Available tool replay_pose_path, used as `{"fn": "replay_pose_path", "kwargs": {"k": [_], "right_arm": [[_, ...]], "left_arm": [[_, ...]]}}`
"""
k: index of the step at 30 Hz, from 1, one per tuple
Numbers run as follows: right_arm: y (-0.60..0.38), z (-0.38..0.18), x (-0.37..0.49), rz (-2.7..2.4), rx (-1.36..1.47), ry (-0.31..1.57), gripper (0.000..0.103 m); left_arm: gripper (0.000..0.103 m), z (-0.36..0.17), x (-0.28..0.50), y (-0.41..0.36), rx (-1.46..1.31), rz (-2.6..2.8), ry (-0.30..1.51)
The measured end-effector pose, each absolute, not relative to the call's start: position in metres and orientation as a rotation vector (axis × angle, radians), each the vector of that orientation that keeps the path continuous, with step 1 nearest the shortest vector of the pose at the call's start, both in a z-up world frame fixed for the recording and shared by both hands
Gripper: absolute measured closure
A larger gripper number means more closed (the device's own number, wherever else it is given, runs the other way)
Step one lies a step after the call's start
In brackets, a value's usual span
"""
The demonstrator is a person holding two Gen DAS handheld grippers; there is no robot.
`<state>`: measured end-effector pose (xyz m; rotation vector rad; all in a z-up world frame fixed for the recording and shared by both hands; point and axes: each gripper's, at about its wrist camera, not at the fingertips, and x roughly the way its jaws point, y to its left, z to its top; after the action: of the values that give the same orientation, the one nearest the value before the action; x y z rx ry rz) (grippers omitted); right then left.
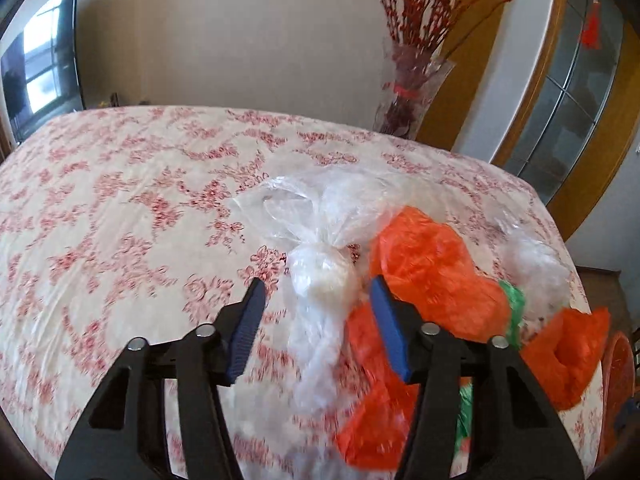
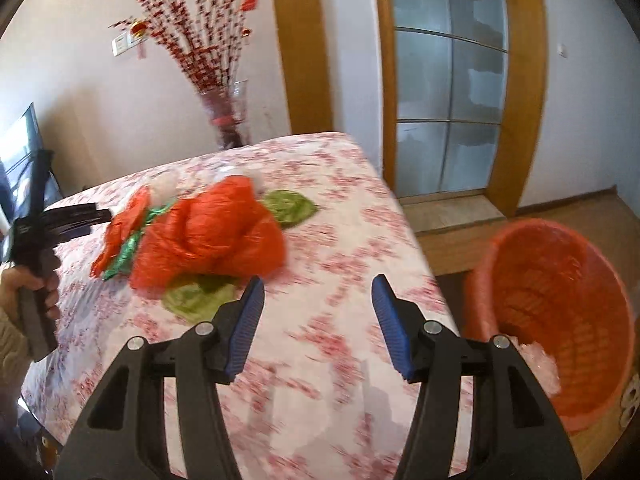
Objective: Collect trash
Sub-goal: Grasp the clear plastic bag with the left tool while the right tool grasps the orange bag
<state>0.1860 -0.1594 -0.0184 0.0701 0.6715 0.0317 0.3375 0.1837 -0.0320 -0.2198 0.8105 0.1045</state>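
A heap of trash lies on the floral tablecloth (image 1: 120,208): a knotted clear plastic bag (image 1: 320,268), orange plastic bags (image 1: 432,264) and green scraps (image 1: 514,304). My left gripper (image 1: 318,300) is open, its blue pads on either side of the clear bag's knotted lump, just above it. In the right wrist view the orange bags (image 2: 212,236) and green scraps (image 2: 288,206) lie ahead and to the left. My right gripper (image 2: 318,300) is open and empty above bare tablecloth (image 2: 340,240). An orange basket (image 2: 560,312) stands on the floor right of the table, with a clear scrap (image 2: 540,364) inside.
A glass vase of red branches (image 2: 228,120) stands beyond the table's far edge. A TV (image 1: 40,64) is at the far left. A wood-framed glass door (image 2: 448,92) lies behind the basket. The left gripper's handle and hand (image 2: 36,248) show at the left.
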Motion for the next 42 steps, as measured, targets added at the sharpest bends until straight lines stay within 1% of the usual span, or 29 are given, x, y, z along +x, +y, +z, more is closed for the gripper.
{"fn": "replay_pose_path", "kwargs": {"k": [4, 9, 12, 14, 16, 25, 30, 32, 33, 34, 38, 39, 40, 41, 42], "right_arm": [[-0.145, -0.018, 0.196, 0.047, 0.037, 0.671, 0.048], [-0.141, -0.022, 0.204, 0.059, 0.037, 0.685, 0.048], [-0.137, -0.023, 0.208, 0.067, 0.036, 0.689, 0.048], [-0.133, -0.023, 0.211, 0.076, 0.038, 0.691, 0.048], [-0.128, -0.022, 0.215, 0.085, 0.036, 0.689, 0.048], [-0.099, -0.011, 0.237, 0.155, 0.048, 0.663, 0.048], [-0.083, -0.021, 0.262, 0.128, 0.045, 0.700, 0.047], [-0.080, -0.025, 0.270, 0.125, 0.053, 0.719, 0.038], [-0.078, -0.027, 0.273, 0.122, 0.050, 0.722, 0.032], [-0.075, -0.029, 0.274, 0.118, 0.042, 0.723, 0.029], [-0.065, -0.040, 0.278, 0.147, 0.025, 0.752, 0.029], [-0.062, -0.042, 0.279, 0.151, 0.014, 0.751, 0.030], [-0.058, -0.044, 0.279, 0.152, -0.005, 0.748, 0.036], [-0.054, -0.045, 0.280, 0.156, -0.022, 0.751, 0.042], [-0.053, -0.045, 0.280, 0.163, -0.028, 0.754, 0.053]], "left_arm": [[0.052, -0.036, 0.350, 0.192, -0.261, 0.099, 0.820], [0.058, -0.047, 0.360, 0.192, -0.249, 0.088, 0.867], [0.065, -0.051, 0.360, 0.191, -0.228, 0.087, 0.865], [0.073, -0.051, 0.359, 0.194, -0.229, 0.084, 0.863], [0.076, -0.051, 0.356, 0.198, -0.230, 0.090, 0.859], [0.076, -0.037, 0.334, 0.218, -0.176, 0.157, 0.797], [0.076, -0.033, 0.321, 0.224, -0.165, 0.157, 0.775], [0.076, -0.032, 0.318, 0.225, -0.165, 0.152, 0.767], [0.076, -0.031, 0.317, 0.224, -0.164, 0.148, 0.763], [0.076, -0.030, 0.315, 0.224, -0.165, 0.144, 0.760], [0.076, -0.027, 0.311, 0.223, -0.173, 0.124, 0.752], [0.076, -0.026, 0.310, 0.222, -0.175, 0.120, 0.751], [0.076, -0.025, 0.308, 0.221, -0.177, 0.113, 0.749], [0.076, -0.025, 0.307, 0.220, -0.178, 0.108, 0.747], [0.076, -0.024, 0.306, 0.219, -0.179, 0.101, 0.746]]}}
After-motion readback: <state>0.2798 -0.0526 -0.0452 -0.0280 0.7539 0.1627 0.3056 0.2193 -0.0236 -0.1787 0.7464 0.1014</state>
